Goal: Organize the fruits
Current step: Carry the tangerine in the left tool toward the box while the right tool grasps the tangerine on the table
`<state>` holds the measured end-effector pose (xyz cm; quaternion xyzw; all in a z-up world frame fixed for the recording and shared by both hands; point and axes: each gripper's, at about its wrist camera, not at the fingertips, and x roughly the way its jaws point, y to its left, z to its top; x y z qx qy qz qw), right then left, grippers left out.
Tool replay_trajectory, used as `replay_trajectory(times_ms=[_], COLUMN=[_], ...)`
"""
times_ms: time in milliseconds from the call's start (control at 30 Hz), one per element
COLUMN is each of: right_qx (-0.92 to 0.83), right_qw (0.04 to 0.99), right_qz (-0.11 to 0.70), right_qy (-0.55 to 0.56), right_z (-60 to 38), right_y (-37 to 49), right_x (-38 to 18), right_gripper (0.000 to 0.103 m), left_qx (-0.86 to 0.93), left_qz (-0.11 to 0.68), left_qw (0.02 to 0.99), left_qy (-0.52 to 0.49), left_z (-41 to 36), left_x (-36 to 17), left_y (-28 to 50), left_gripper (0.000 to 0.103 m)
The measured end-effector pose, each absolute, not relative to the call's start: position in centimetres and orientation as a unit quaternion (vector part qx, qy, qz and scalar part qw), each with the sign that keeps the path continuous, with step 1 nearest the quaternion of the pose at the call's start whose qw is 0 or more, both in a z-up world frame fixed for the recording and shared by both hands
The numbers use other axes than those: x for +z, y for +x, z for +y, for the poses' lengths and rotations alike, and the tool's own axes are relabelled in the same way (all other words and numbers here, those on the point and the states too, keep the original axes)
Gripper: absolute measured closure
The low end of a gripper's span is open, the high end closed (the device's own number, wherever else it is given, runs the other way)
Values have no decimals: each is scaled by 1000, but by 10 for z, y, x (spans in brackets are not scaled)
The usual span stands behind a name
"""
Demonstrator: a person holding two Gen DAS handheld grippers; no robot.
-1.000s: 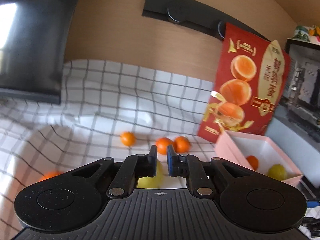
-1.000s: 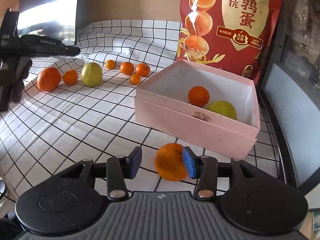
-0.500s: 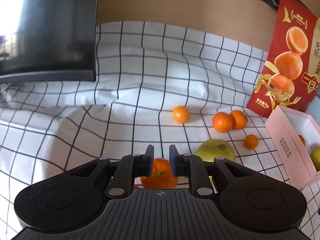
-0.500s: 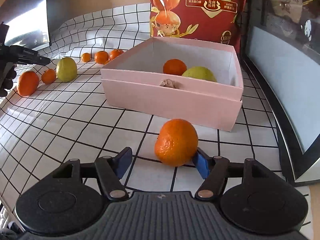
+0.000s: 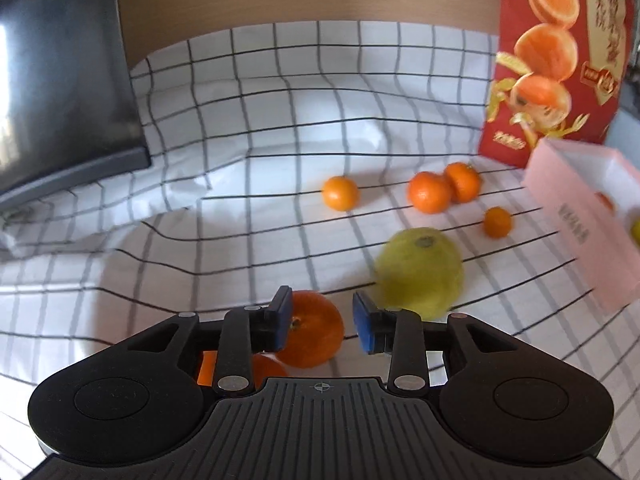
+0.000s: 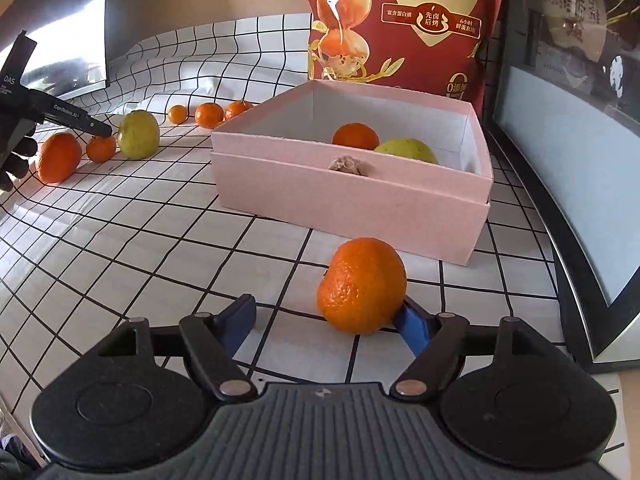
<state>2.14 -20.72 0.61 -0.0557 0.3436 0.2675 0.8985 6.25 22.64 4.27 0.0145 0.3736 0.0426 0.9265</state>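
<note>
The left tool [image 5: 322, 320] stands with its blue pads partly spread and grips nothing; a small mandarin [image 5: 314, 330] sits on the checked cloth between them, nearer the left pad, with a gap to the right one. A bigger orange [image 5: 256, 368] shows just behind and below that mandarin, mostly hidden by the tool's body. Just right of the mandarin lies a yellow-green citrus fruit [image 5: 420, 272] (blurred in this view). Beyond it, toward the pink box [image 5: 576, 232], lie a tiny orange [image 5: 497, 222], a touching pair of mandarins [image 5: 444, 190] and a lone one [image 5: 340, 193] further from the box.

The right tool [image 6: 328, 322] is spread wide and holds nothing; a large mandarin [image 6: 362, 286] rests on the checked tabletop cloth [image 6: 160, 240] against the right pad, well clear of the left pad, just in front of the box's near wall. The open pink box [image 6: 352, 196] holds an orange [image 6: 355, 136] and a yellow-green fruit [image 6: 408, 151] side by side at its far right, and a brownish crumpled bit [image 6: 346, 165] shows above the near wall. Behind the box stands a red snack bag [image 6: 404, 20]. Left of the box the row of loose fruit runs to the left tool [image 6: 60, 116], seen from the right wrist, whose tip is above the small mandarin [image 6: 101, 148].
</note>
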Motion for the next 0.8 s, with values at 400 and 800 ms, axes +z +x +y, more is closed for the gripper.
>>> replay_trajectory(times_ms=[400, 800], right_qx=[269, 268], right_qw=[897, 897], right_qz=[346, 347], right_qy=[-58, -56], right_z=[-206, -206], right_y=[21, 22], right_x=[6, 5], right_gripper=[21, 18], left_qx=[74, 75], left_qz=[398, 397], left_qw=[914, 915], left_qy=[-6, -14], left_z=[244, 244], left_x=[36, 35], left_y=[76, 69], left_gripper=[54, 53])
